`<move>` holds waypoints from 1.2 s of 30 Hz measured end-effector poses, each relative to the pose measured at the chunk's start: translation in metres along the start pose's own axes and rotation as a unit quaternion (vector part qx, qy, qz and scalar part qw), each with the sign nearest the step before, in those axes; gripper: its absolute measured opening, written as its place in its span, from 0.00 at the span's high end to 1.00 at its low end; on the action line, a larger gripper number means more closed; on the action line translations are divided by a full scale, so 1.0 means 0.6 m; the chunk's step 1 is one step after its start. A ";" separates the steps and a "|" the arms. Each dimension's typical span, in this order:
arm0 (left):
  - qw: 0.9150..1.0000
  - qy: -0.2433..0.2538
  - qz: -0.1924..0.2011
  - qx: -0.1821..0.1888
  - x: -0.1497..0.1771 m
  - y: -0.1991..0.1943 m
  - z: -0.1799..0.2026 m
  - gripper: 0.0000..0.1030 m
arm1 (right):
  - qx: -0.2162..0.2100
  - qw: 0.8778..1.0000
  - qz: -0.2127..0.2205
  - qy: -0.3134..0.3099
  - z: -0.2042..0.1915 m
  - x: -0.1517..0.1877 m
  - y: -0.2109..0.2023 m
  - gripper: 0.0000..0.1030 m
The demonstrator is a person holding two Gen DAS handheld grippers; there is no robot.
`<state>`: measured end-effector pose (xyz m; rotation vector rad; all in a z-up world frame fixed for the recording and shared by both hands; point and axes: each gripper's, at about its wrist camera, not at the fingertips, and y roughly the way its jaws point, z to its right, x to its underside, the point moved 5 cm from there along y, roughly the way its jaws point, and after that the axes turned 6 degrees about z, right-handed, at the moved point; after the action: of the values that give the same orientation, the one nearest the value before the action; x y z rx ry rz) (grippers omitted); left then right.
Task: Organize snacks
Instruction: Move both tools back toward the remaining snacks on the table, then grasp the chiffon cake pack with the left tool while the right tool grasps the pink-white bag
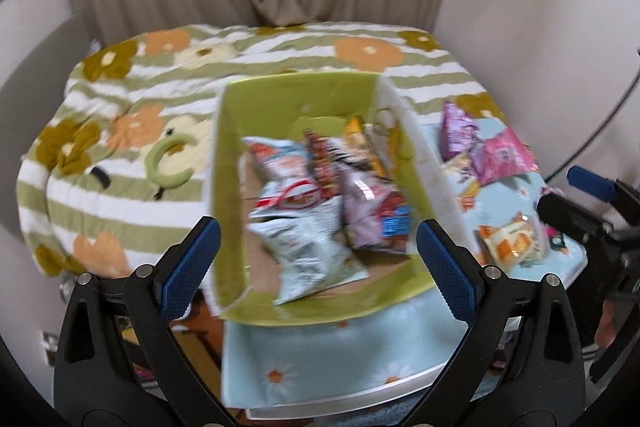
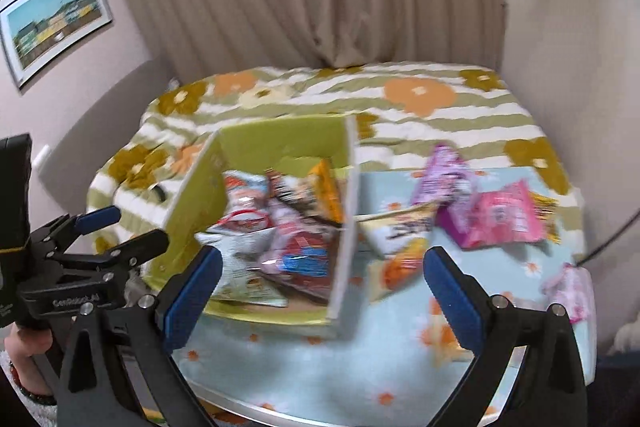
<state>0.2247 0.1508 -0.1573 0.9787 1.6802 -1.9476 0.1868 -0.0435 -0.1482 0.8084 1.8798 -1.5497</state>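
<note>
A green-lined cardboard box (image 1: pixel 298 99) stands on a light-blue flowered table and holds several snack packets (image 1: pixel 316 211); it also shows in the right wrist view (image 2: pixel 280 143). Loose snacks lie to its right: a pink packet (image 2: pixel 504 223), a purple one (image 2: pixel 440 179), an orange-white one (image 2: pixel 400 267). In the left wrist view they show too (image 1: pixel 500 155). My left gripper (image 1: pixel 316 263) is open and empty above the box's near edge. My right gripper (image 2: pixel 320 287) is open and empty over the box's right wall.
The table (image 2: pixel 360 359) stands against a bed with a green-striped flowered blanket (image 1: pixel 120 131). A green headband (image 1: pixel 168 163) lies on the blanket. Beige curtains hang behind. A small pink packet (image 2: pixel 572 291) lies near the table's right edge.
</note>
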 end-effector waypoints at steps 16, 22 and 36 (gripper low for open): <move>0.982 0.157 -0.012 0.108 0.009 0.071 0.364 0.05 | 0.111 0.993 0.002 0.044 0.308 0.028 -0.102 0.03; 0.960 0.230 -0.056 0.150 0.048 0.130 0.485 0.05 | 0.112 0.992 -0.030 0.055 0.403 0.059 -0.085 0.03; 0.906 0.354 -0.175 0.155 0.167 0.293 0.567 0.05 | 0.095 0.989 -0.107 0.022 0.522 0.141 0.055 0.09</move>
<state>0.1914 -0.1997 -0.3382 1.7778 2.0631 -2.3082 0.1712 -0.3387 -0.2857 0.7466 1.9230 -1.8806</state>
